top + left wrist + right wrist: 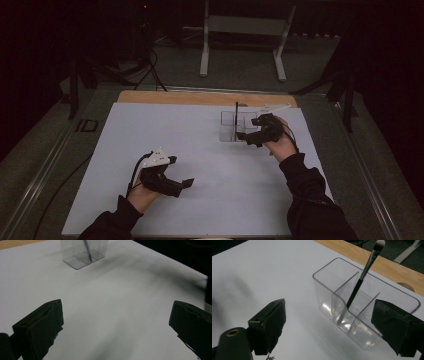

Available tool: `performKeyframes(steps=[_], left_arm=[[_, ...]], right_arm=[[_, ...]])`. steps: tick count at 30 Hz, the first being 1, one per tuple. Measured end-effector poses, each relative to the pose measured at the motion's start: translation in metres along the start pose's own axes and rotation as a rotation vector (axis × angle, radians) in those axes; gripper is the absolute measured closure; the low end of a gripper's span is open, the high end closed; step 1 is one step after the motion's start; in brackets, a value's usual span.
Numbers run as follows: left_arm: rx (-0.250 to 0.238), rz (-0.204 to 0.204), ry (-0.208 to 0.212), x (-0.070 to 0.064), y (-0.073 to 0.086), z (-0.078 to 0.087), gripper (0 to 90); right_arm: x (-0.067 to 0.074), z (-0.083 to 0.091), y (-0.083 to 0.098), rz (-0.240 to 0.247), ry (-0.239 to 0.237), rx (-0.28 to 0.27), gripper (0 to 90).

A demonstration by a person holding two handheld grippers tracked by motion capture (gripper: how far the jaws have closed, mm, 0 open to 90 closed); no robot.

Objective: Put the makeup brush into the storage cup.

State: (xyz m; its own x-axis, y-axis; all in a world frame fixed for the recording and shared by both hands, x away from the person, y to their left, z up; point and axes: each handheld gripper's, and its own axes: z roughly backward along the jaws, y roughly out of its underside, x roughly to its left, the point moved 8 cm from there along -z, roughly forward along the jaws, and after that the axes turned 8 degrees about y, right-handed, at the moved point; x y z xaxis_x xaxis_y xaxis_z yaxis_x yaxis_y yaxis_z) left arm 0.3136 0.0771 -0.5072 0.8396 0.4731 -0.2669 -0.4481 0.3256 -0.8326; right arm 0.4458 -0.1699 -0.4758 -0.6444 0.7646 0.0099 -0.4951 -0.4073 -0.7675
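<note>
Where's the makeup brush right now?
The makeup brush stands tilted, bristles up, in the middle compartment of the clear organizer, at the far right of the white mat in the high view, just ahead of the open right tool.

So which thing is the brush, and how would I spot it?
Find the white table sheet, then the clear plastic box near its far edge, by the right gripper. The brush stands tilted in the middle compartment: the only thin black stick, with a pale fluffy tip.

One clear organizer (231, 126) is seen right of centre in the high view, divided into three compartments. One makeup brush (359, 282) is counted inside it. Two grippers are held: the left gripper (186, 184) and the right gripper (247, 136).
</note>
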Motion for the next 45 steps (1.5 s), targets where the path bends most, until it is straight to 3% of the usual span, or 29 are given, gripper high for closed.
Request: performKeyframes(steps=[5, 13, 19, 27, 34, 38, 45], left_arm=[[0.025, -0.023, 0.022, 0.000, 0.001, 0.007, 0.8], [0.024, -0.057, 0.067, 0.002, 0.007, 0.019, 0.9], [0.044, -0.059, 0.070, 0.005, 0.016, 0.027, 0.9], [0.021, -0.087, 0.068, 0.009, 0.026, 0.041, 0.9], [0.014, -0.070, 0.075, 0.013, 0.037, 0.050, 0.9], [-0.014, -0.086, 0.074, 0.015, 0.042, 0.056, 0.9], [0.004, -0.058, 0.100, 0.018, 0.056, 0.060, 0.9]], right_arm=[[0.006, 0.004, 0.010, 0.003, -0.026, 0.009, 10.9], [0.015, 0.011, 0.033, 0.005, -0.051, 0.014, 10.9], [0.025, 0.017, 0.050, 0.019, -0.076, -0.001, 10.9], [0.037, 0.026, 0.071, 0.031, -0.098, -0.011, 10.9], [0.042, 0.033, 0.089, 0.005, -0.120, -0.039, 11.0], [0.045, 0.035, 0.102, 0.004, -0.137, -0.034, 11.3], [0.050, 0.041, 0.123, 0.023, -0.146, -0.009, 11.3]])
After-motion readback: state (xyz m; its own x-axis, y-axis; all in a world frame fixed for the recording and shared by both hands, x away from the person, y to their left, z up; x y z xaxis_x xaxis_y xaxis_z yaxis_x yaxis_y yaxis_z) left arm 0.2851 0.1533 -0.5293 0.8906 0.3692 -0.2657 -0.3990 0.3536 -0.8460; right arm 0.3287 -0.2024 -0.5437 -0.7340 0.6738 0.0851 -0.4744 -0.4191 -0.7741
